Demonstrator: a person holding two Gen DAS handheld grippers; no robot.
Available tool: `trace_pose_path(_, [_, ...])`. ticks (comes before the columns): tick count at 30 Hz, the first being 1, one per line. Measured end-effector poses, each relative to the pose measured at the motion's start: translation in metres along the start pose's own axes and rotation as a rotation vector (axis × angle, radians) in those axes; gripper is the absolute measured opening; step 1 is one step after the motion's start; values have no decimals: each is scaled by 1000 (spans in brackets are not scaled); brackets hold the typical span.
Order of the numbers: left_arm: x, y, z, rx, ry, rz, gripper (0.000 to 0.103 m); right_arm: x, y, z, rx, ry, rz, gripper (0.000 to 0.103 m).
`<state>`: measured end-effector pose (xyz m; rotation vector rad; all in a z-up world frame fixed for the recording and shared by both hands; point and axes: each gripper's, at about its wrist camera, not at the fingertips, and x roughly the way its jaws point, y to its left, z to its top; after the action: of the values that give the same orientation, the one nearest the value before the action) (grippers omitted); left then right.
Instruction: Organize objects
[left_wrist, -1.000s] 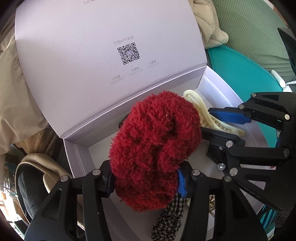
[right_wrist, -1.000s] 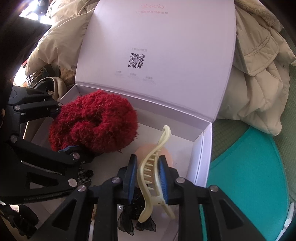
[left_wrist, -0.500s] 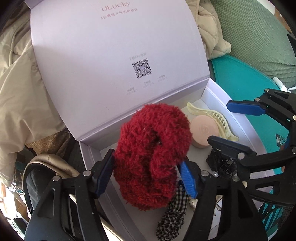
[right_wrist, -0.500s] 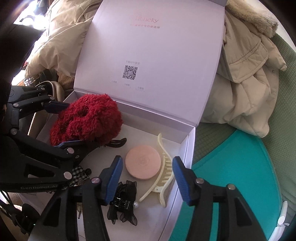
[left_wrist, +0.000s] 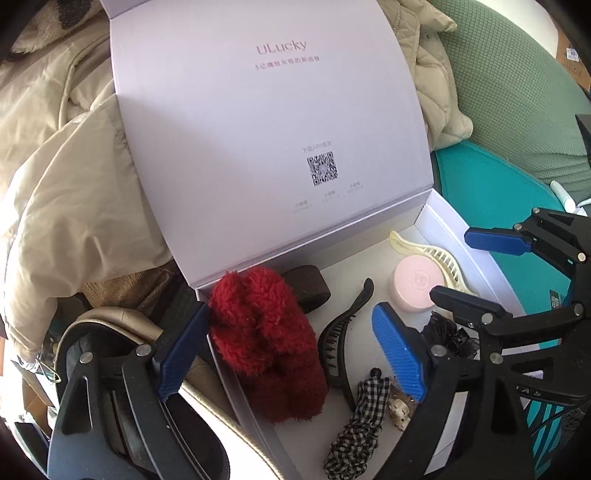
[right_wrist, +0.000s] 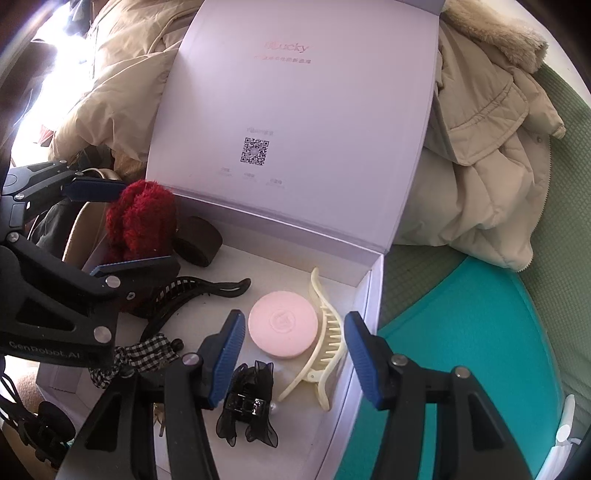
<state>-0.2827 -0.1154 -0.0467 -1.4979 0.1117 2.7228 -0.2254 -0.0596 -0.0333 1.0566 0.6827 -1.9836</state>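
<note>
I am working in a home, likely a bedroom: beige padded coats (right_wrist: 480, 155) are lying heaped behind my lilac box (left_wrist: 258, 147) of hair accessories, beside a green quilted cover (left_wrist: 517, 92) and teal mat (right_wrist: 461, 350).

In the box (right_wrist: 364, 295), the compact (right_wrist: 283, 324) lies mid-floor; the scrunchie (right_wrist: 140, 218) far left, the claw clip (right_wrist: 325, 339) right, apparently touching it.

Fluffy red scrunchie (left_wrist: 266, 339) in lilac box (left_wrist: 448, 221)

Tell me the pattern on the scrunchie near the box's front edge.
Black-and-white gingham check scrunchie; left wrist view shows it best.
</note>
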Motion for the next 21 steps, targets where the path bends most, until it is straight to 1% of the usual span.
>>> trace_pose_path(4, [-17, 10, -4, -21, -49, -14, 89, -4, -6, 0, 28, -14, -15, 56])
trace_pose_path(5, [-33, 25, -13, -30, -59, -27, 89, -3, -8, 0, 34, -13, -14, 56])
trace_pose_path(8, [-44, 31, -13, -53, -70, -46, 89, -5, -13, 0, 45, -11, -22, 56])
trace_pose_path(10, [-48, 31, -11, -58, -76, -46, 89, -8, -14, 0, 49, -11, -22, 56])
trace_pose_path(11, [-44, 23, -5, -60, -78, -44, 89, -10, -14, 0, 51, -13, -24, 56])
trace_pose_path(13, [-50, 20, -4, -63, -75, -40, 89, -13, -14, 1, 53, -16, -28, 56])
trace_pose_path(16, [-62, 22, -6, -71, -79, -43, 89, -23, -10, 3, 52, -25, -27, 56])
trace_pose_path(21, [-99, 27, -13, -74, -120, -33, 89, -48, 0, 4, 45, -63, -23, 56])
